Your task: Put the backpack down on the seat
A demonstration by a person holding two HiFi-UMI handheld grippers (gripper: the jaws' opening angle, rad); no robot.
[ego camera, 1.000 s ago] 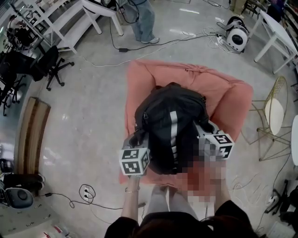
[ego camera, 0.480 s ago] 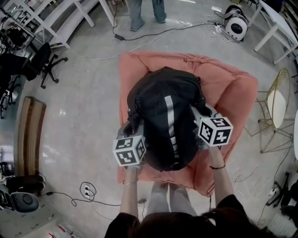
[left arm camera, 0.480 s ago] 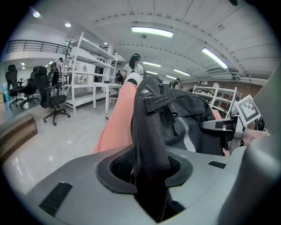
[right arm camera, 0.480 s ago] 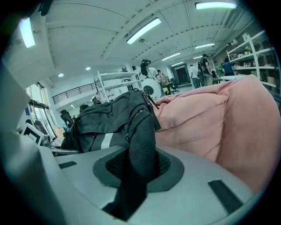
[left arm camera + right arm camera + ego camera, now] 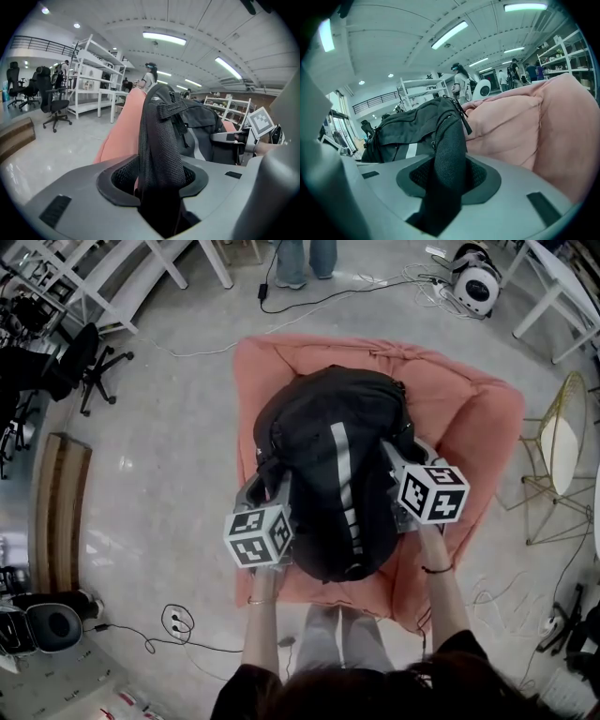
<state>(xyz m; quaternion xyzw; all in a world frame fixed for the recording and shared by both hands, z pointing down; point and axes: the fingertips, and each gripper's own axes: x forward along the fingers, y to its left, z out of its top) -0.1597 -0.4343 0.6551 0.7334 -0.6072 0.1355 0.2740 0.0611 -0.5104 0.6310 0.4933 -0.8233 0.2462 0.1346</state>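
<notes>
The head view is showing the backpack (image 5: 333,479) lying on the pink seat (image 5: 473,427), lengthwise front edge to backrest, top toward the backrest. Only the gripper views are showing the grips: left gripper (image 5: 158,190) and right gripper (image 5: 443,185) have just been opening, each with a mesh strap (image 5: 157,140) loose between its jaws.

Black fabric backpack (image 5: 300,427), silver-grey stripe (image 5: 342,474) down its middle, there between the two grippers on the salmon-pink cushioned seat (image 5: 469,418). Left gripper (image 5: 265,486) and right gripper (image 5: 398,457) are grey with white cubes carrying black square markers. Both sets of jaws have just been opening, a black mesh strap (image 5: 157,154) between each pair. Left of the left gripper is pale grey glossy floor (image 5: 159,474). Right of the right one stands a gold wire chair (image 5: 553,465) with a white pad.
</notes>
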